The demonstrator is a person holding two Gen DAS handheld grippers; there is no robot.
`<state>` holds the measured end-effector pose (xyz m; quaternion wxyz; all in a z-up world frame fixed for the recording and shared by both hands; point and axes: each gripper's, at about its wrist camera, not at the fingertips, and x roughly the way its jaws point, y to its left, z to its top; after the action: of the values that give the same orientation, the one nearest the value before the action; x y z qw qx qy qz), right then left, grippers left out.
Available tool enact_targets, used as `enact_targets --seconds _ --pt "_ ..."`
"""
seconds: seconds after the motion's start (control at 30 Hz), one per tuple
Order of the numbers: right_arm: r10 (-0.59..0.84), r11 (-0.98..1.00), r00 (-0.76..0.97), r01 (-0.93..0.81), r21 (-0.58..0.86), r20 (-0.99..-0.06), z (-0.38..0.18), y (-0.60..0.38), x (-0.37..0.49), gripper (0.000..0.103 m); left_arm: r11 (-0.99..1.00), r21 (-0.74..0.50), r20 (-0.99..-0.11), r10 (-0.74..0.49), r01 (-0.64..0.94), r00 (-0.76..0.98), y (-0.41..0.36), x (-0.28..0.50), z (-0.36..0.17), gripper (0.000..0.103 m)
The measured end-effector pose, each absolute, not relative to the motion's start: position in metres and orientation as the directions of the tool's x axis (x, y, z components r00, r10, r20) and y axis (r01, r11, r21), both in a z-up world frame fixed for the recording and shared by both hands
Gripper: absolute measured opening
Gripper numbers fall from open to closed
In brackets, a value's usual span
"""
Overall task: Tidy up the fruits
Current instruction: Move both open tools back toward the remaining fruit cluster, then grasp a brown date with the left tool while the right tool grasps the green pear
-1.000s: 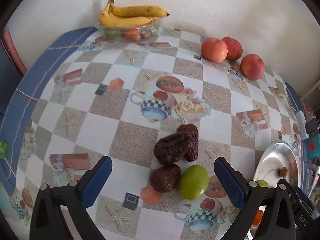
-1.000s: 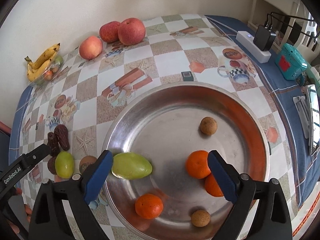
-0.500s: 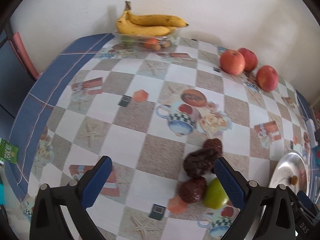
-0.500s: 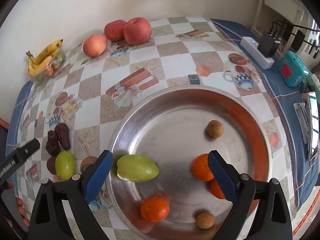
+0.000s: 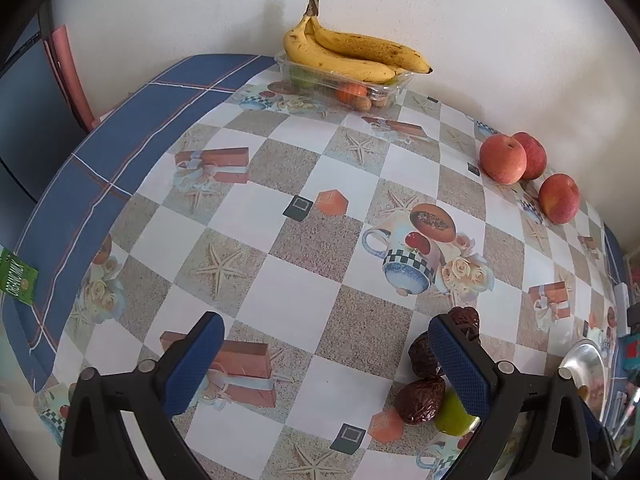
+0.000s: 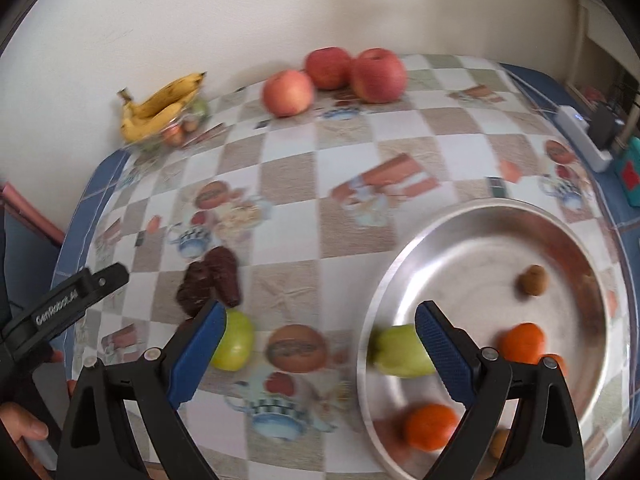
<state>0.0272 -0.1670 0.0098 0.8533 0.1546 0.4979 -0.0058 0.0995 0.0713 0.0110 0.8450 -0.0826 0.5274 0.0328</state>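
Both our blue-padded grippers gape empty, left gripper beside the dark wrinkled dates, right gripper between a loose green fruit and the round steel tray holding oranges.

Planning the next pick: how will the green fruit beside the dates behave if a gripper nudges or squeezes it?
The green fruit looks rounded and smooth, so it may well roll on the flat tablecloth and could slip between pads. It lies close against the dates, so a push would probably shift them too. It looks firm, though softness cannot be judged.
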Motion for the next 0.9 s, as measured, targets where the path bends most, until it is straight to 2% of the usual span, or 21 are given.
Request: enact_targets --seconds 0.33,0.43,0.5,0.77,0.83,0.9 --pt "0.194 0.96 0.524 0.072 0.27 -0.829 0.01 -0.124 0.038 0.095 0.984 -0.124 -0.919 -0.066 -0.127 0.388 0.067 0.101 -0.004 0.103" --pt "0.197 0.959 0.494 0.08 0.27 -0.847 -0.001 -0.119 0.043 0.092 0.983 -0.133 -0.931 -0.081 -0.124 0.355 0.064 0.1 -0.014 0.103" --pt "0.203 0.96 0.467 0.08 0.27 -0.861 -0.01 -0.115 0.046 0.083 0.978 -0.167 -0.938 -0.117 -0.129 0.326 0.063 0.1 -0.023 0.103" --pt "0.286 0.939 0.359 0.08 0.334 -0.888 -0.041 -0.107 0.053 0.072 0.965 -0.232 -0.947 -0.197 -0.12 0.253 0.053 0.095 -0.036 0.103" --pt "0.296 0.935 0.362 0.078 0.345 -0.884 -0.04 -0.107 0.052 0.063 0.96 -0.249 -0.947 -0.215 -0.125 0.237 0.051 0.094 -0.039 0.103" --pt "0.319 0.926 0.356 0.08 0.369 -0.878 -0.04 -0.108 0.051 0.047 0.956 -0.262 -0.948 -0.23 -0.129 0.221 0.051 0.093 -0.041 0.103"
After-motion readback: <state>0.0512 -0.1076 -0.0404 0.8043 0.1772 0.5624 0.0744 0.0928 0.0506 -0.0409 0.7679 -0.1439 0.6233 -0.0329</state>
